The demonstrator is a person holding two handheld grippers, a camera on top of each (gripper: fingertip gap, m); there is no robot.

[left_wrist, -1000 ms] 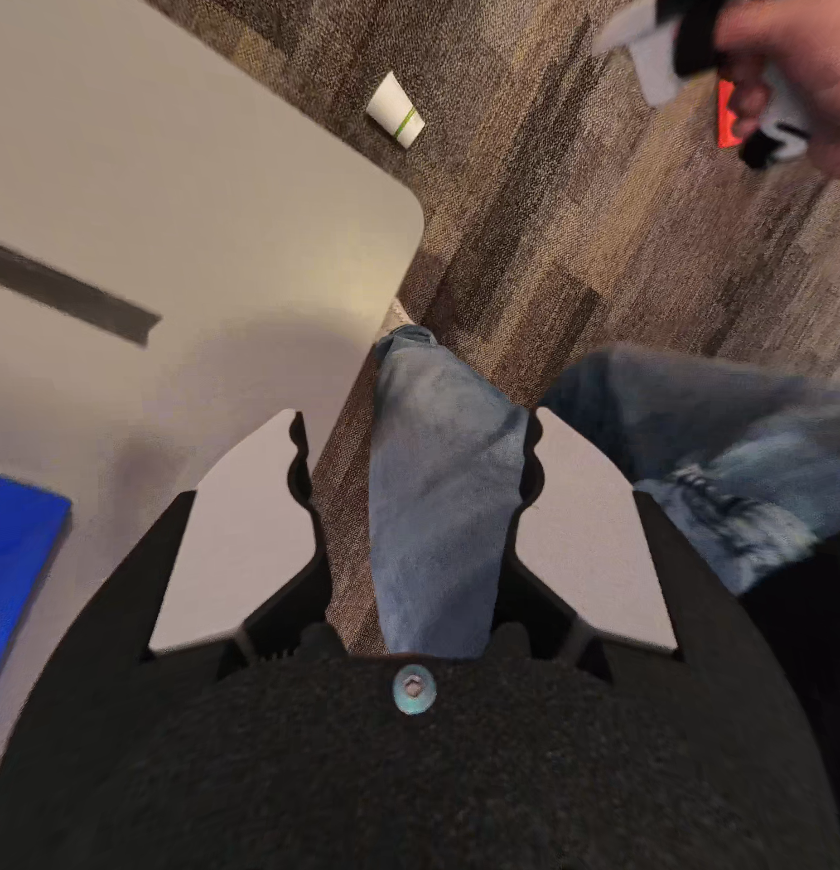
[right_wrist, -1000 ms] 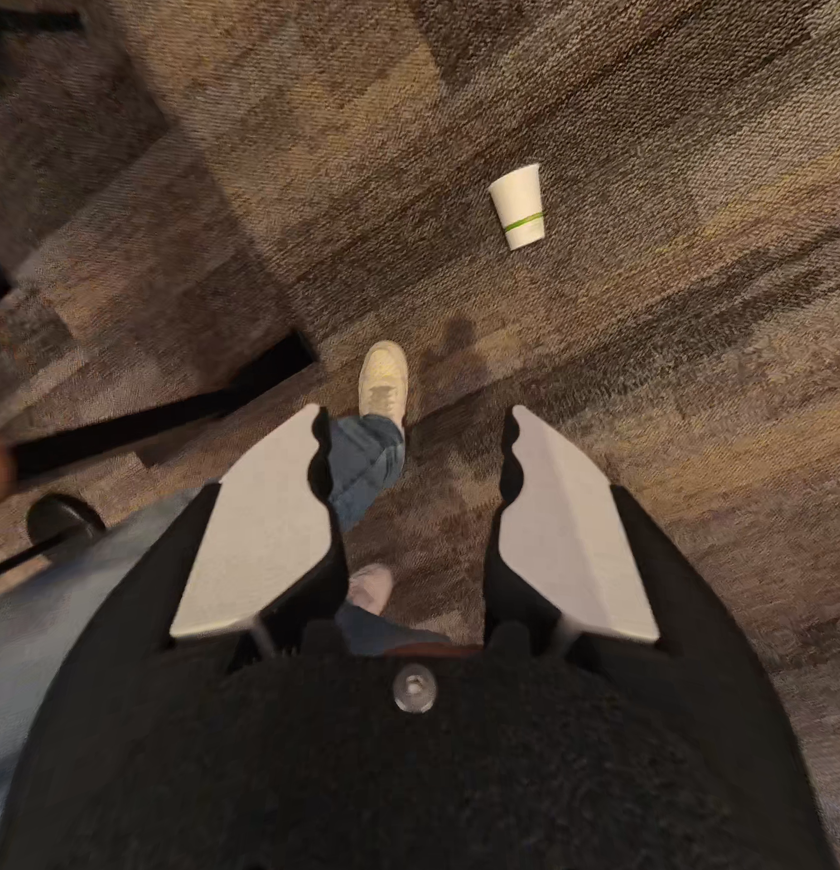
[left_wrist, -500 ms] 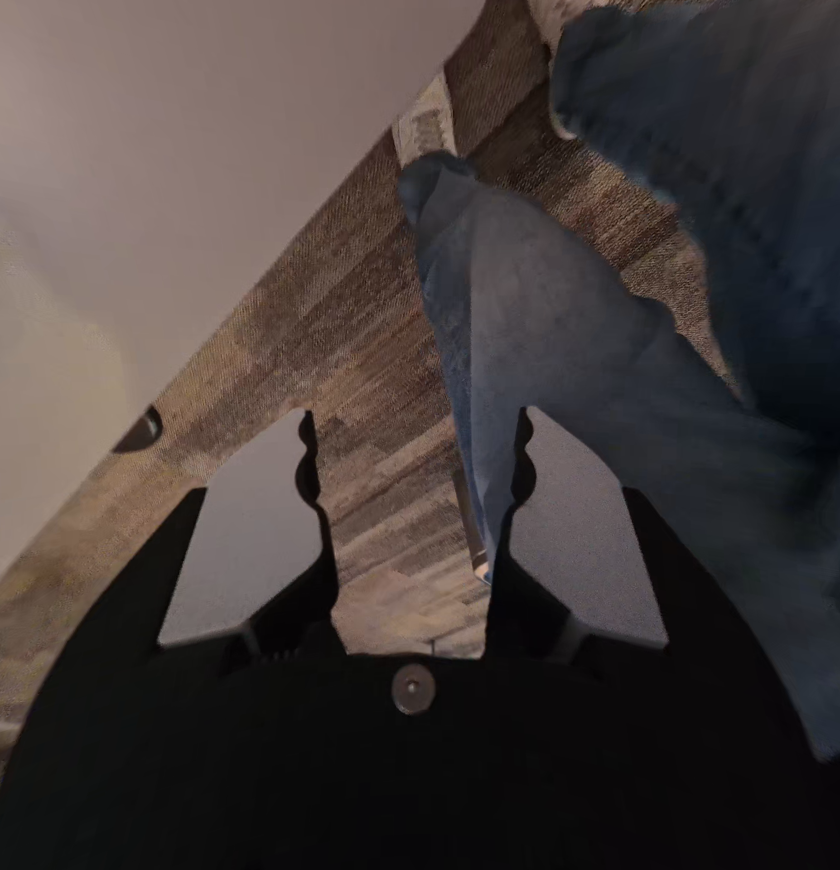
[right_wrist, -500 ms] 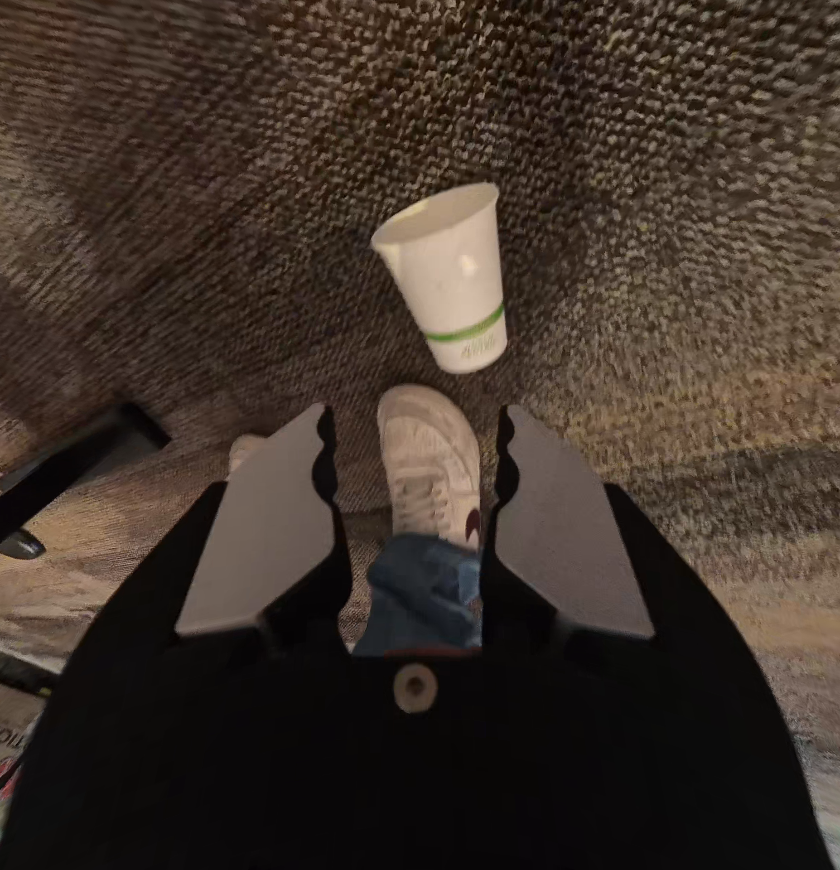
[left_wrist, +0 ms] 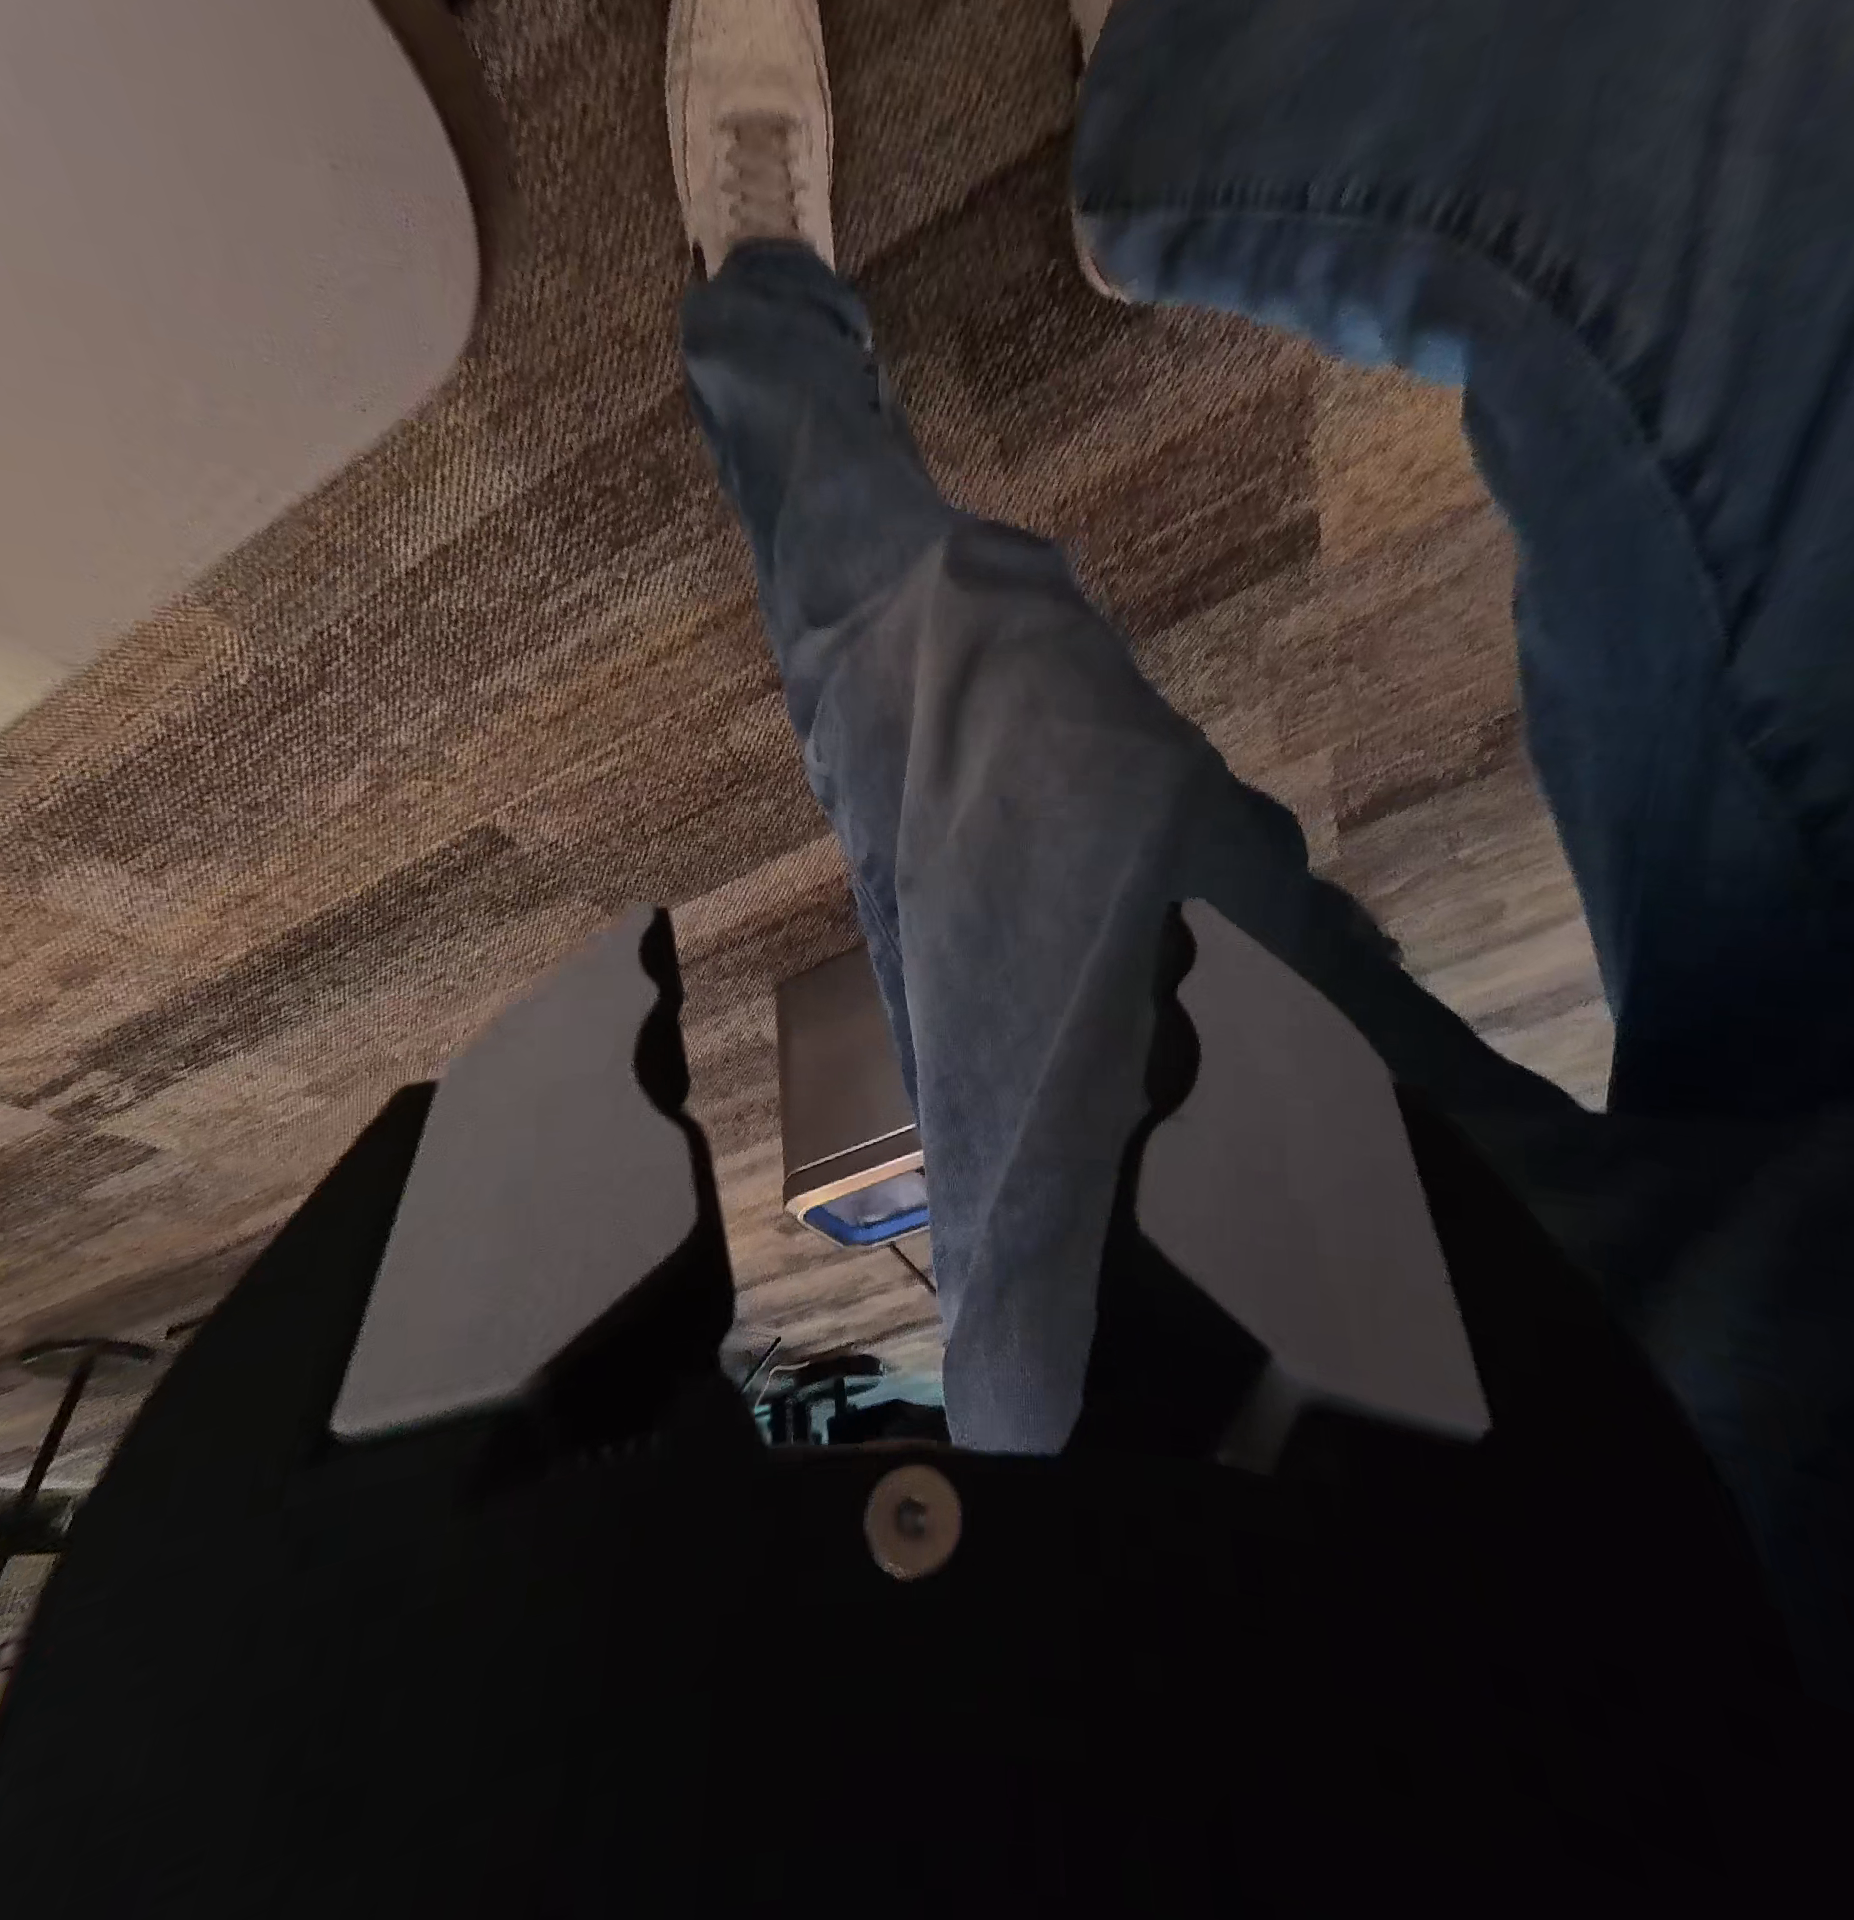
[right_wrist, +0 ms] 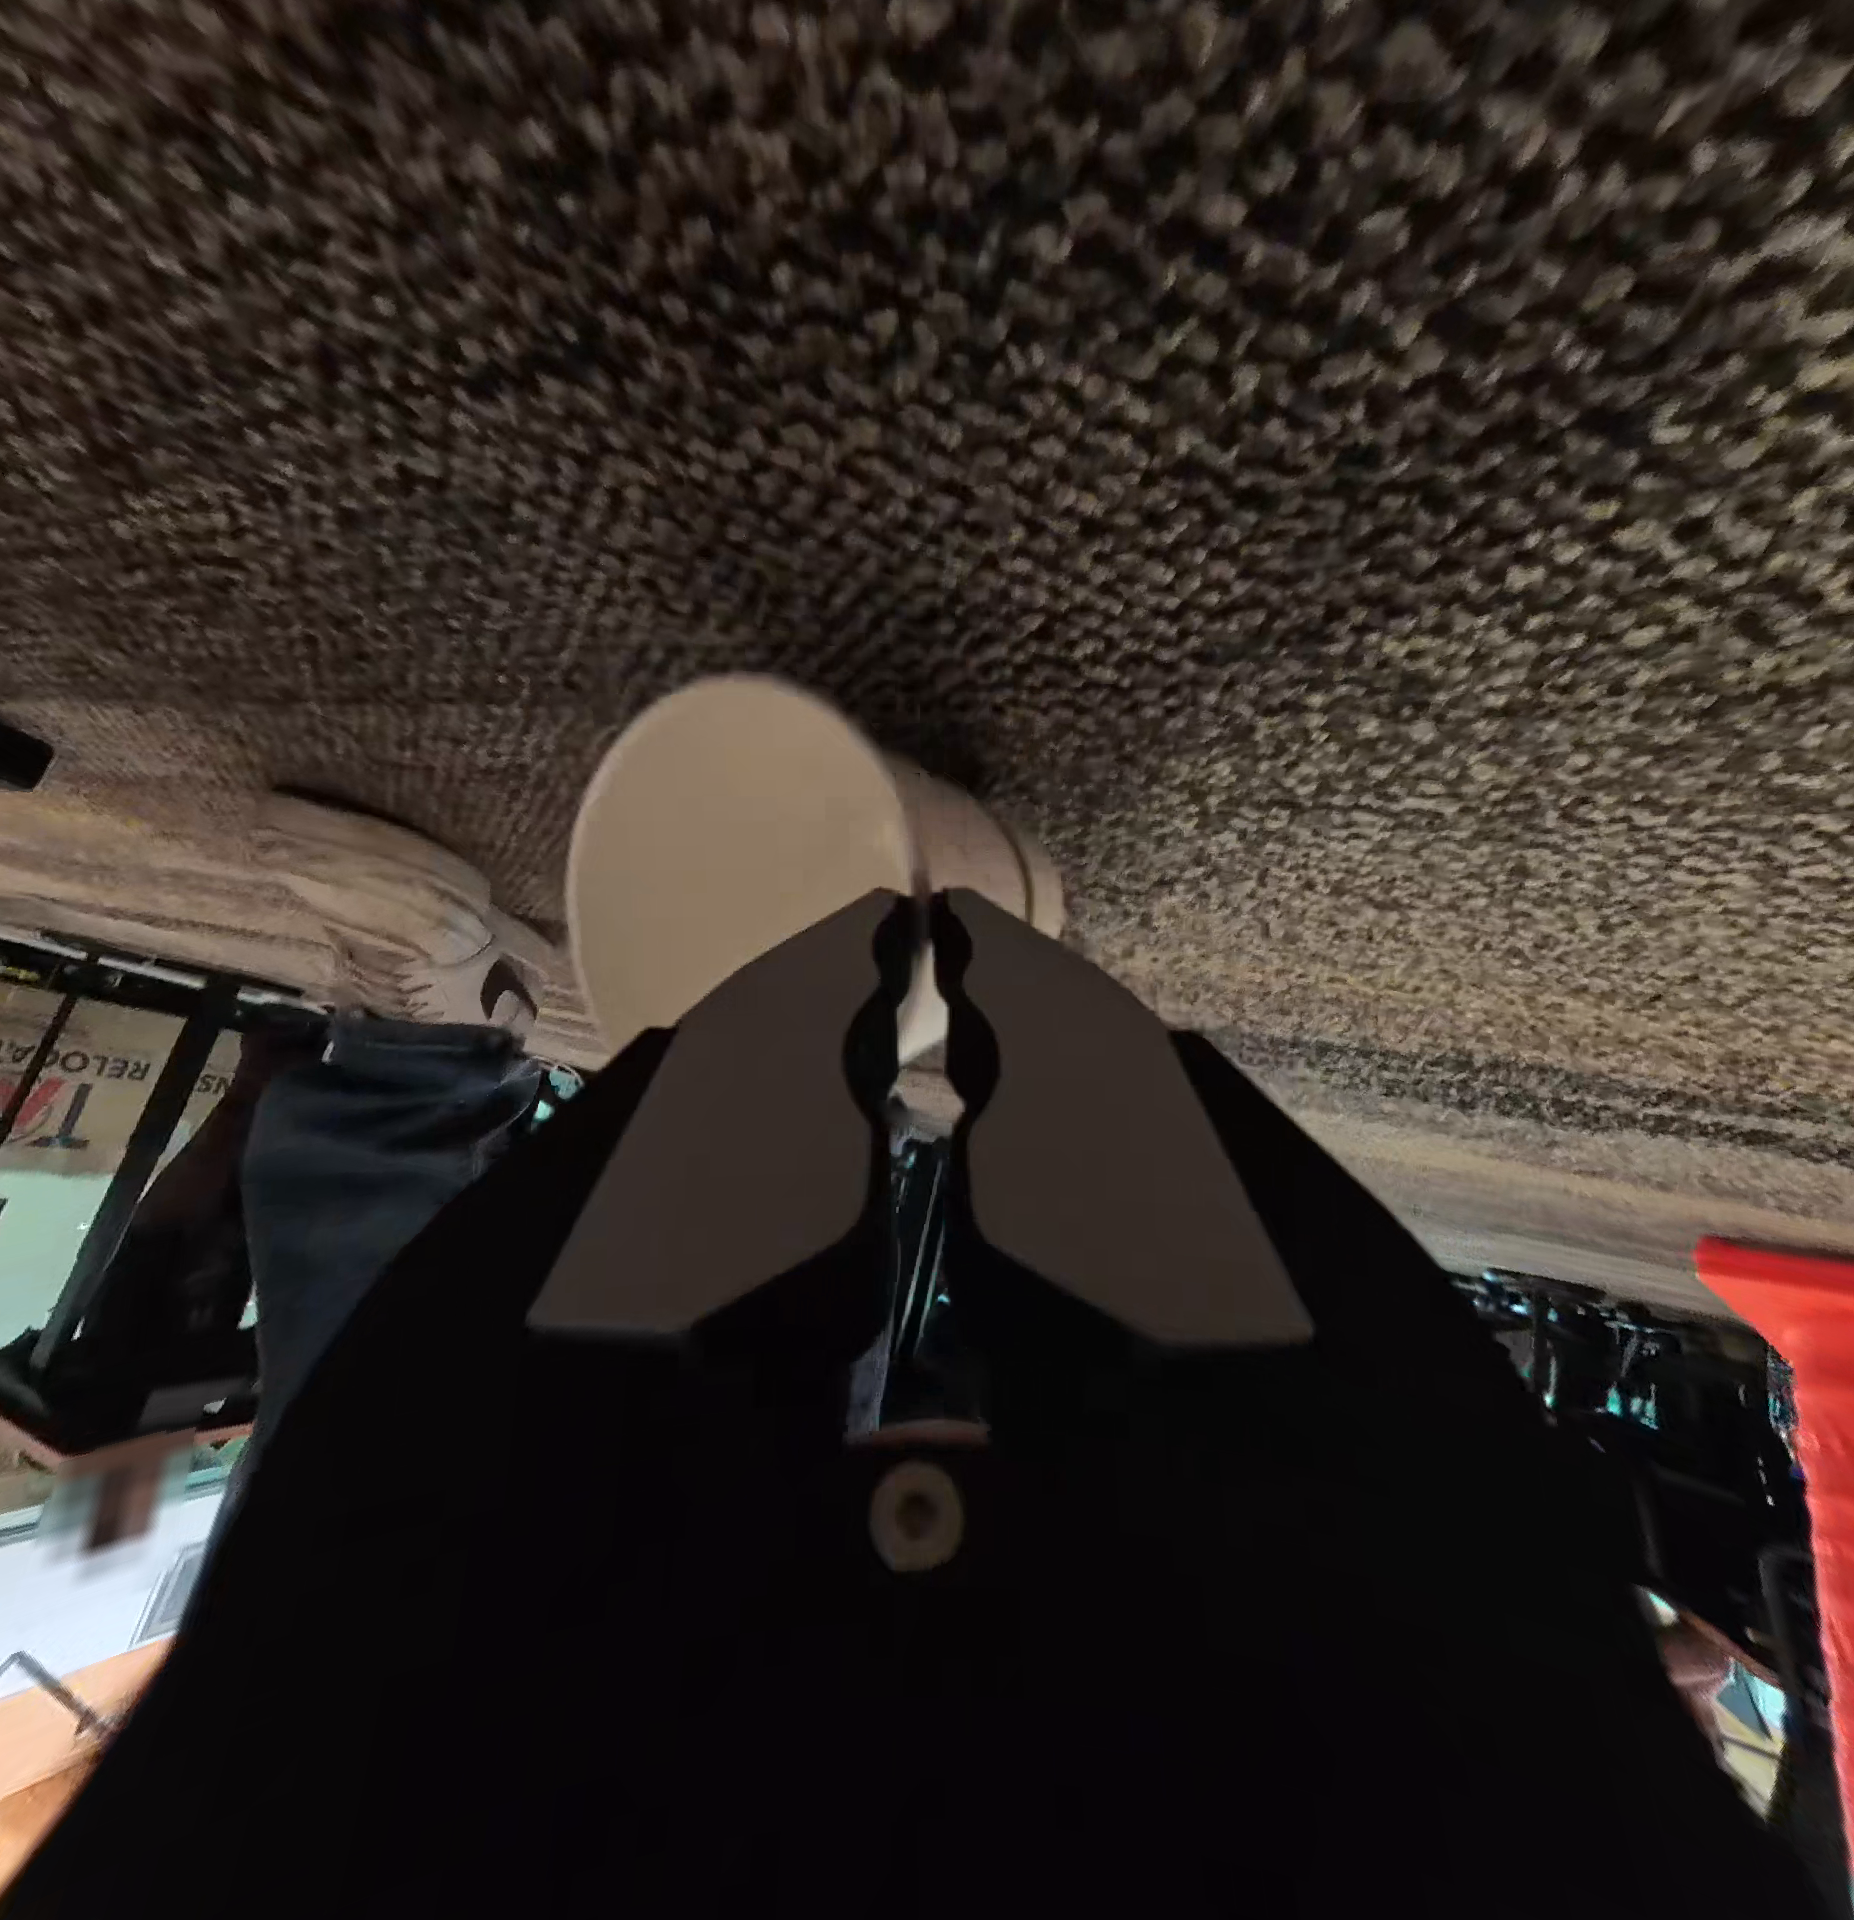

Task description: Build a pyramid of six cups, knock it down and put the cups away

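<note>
Here, the left wrist view shows the left tongs (left_wrist: 907, 1023) with the jaws spread wide and nothing between them. They point down at the brown patterned carpet floor (left_wrist: 383, 727), past the person's blue denim trouser leg (left_wrist: 964, 852) and pale shoe (left_wrist: 751, 135). A rounded corner of the pale grey table (left_wrist: 175, 291) lies at upper left. A dark box with a blue end (left_wrist: 850, 1101) stands on the carpet beside the leg. No cup shows in this view.

The right wrist view shows the right tongs (right_wrist: 925, 914) nearly closed, pinching the thin rim wall of the white paper cup (right_wrist: 736, 842). The cup lies on its side on the carpet, mouth turned toward the camera. A red object (right_wrist: 1827, 1455) stands at the right edge.

Risks, judged from this state:
- The grip holds a single paper wall at the rim. Excess pressure may crease or flatten the mouth, and the cup would then nest badly.
- The hold is shallow and off-centre. A fast lift may let the cup swing or slip out.
- The frame is blurred, so contact depth cannot be confirmed.
- The shoe and leg are near; a step could crush a dropped cup.
</note>
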